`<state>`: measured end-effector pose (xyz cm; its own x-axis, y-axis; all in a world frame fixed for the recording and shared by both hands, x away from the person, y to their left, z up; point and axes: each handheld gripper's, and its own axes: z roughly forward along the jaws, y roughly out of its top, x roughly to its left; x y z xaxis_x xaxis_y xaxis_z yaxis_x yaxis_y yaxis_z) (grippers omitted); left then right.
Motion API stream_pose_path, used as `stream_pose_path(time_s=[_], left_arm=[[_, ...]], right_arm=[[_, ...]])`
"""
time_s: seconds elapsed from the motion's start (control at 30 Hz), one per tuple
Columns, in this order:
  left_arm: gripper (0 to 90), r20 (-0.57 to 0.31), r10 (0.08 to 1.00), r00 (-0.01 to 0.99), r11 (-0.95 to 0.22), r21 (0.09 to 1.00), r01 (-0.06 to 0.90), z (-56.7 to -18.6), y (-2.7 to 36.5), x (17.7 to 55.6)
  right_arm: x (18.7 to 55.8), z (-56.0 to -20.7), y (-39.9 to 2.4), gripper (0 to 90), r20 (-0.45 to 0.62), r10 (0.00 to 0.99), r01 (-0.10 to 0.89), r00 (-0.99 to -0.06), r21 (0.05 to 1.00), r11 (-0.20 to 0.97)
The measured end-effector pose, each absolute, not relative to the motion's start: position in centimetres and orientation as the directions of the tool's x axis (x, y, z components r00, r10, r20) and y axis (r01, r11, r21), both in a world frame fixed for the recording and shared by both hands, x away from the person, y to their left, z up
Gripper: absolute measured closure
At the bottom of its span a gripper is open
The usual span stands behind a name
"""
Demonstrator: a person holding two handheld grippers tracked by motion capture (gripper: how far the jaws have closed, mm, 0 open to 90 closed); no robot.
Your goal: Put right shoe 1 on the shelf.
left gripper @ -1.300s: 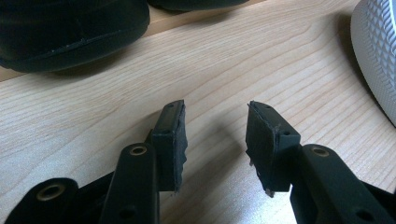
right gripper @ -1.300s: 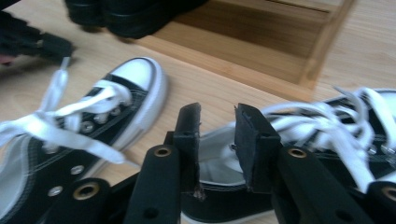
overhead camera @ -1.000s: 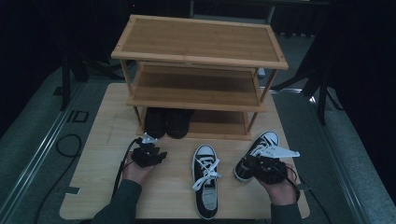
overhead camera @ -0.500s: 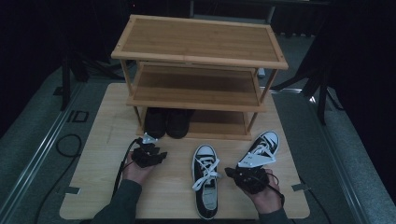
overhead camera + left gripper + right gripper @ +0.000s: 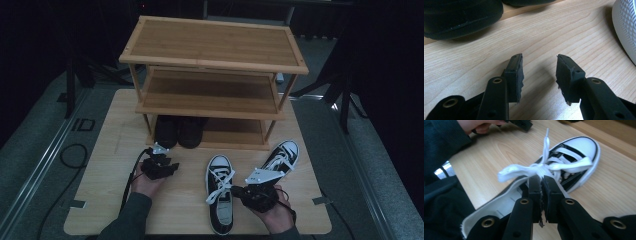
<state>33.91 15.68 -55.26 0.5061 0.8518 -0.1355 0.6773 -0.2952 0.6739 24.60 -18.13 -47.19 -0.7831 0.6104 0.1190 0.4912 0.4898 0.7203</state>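
1. Left gripper [image 5: 159, 167]: rests low on the pale wooden table [image 5: 105, 165], jaws standing wide apart with nothing between them; in the left gripper view its pads [image 5: 516, 75] hover over bare board, with the dark shoes [image 5: 461, 17] just ahead
2. Pair of black shoes [image 5: 179, 131]: already parked under the three-tier bamboo shoe rack [image 5: 215, 75], on its bottom level, left side; the two upper shelves carry nothing
3. Black-and-white canvas sneaker with white laces [image 5: 220, 197]: lies flat on the table in front of the rack, toe toward the rack, between our two hands
4. Right gripper [image 5: 239, 191]: at the sneaker's right edge, jaws just closed and now nearly together; in the right gripper view the pads [image 5: 535, 188] pinch at the collar or tongue just below the lace bow [image 5: 534, 168], though we cannot tell exactly what they hold
5. Second matching sneaker [image 5: 281, 156]: lies angled just to the right, near the rack's right leg, untouched
6. We judge the step as securing the middle sneaker for shelving; next calls for confirming a firm pinch, then lifting without the laces snagging, toward a free shelf
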Motion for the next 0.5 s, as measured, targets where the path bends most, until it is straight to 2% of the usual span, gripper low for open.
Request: stream_pose_path(time_s=[0.07, 0.1, 0.33, 0.4, 0.5], left_arm=[[57.1, -0.136, 0.852, 0.506, -0.295, 0.674, 0.677, -55.3, 15.7, 33.9], [57.1, -0.136, 0.852, 0.506, -0.295, 0.674, 0.677, -55.3, 15.7, 33.9], [57.1, -0.133, 0.851, 0.507, -0.297, 0.675, 0.675, -55.3, 15.7, 33.9], [57.1, -0.133, 0.851, 0.507, -0.297, 0.675, 0.675, -55.3, 15.7, 33.9], [57.1, -0.132, 0.851, 0.508, -0.298, 0.675, 0.675, -55.3, 15.7, 33.9]], right_arm=[[24.5, -47.3, -17.9, 84.0, 0.12, 0.61, 0.497, -0.783, 0.711, 0.497], [24.5, -47.5, -17.6, 79.4, 0.097, 0.625, 0.499, -0.775, 0.701, 0.51], [25.0, -47.8, -17.1, 77.4, 0.112, 0.63, 0.527, -0.769, 0.668, 0.525], [25.1, -47.9, -16.9, 79.6, 0.112, 0.631, 0.531, -0.767, 0.664, 0.527], [25.3, -47.8, -16.7, 87.7, 0.094, 0.632, 0.521, -0.769, 0.664, 0.536]])
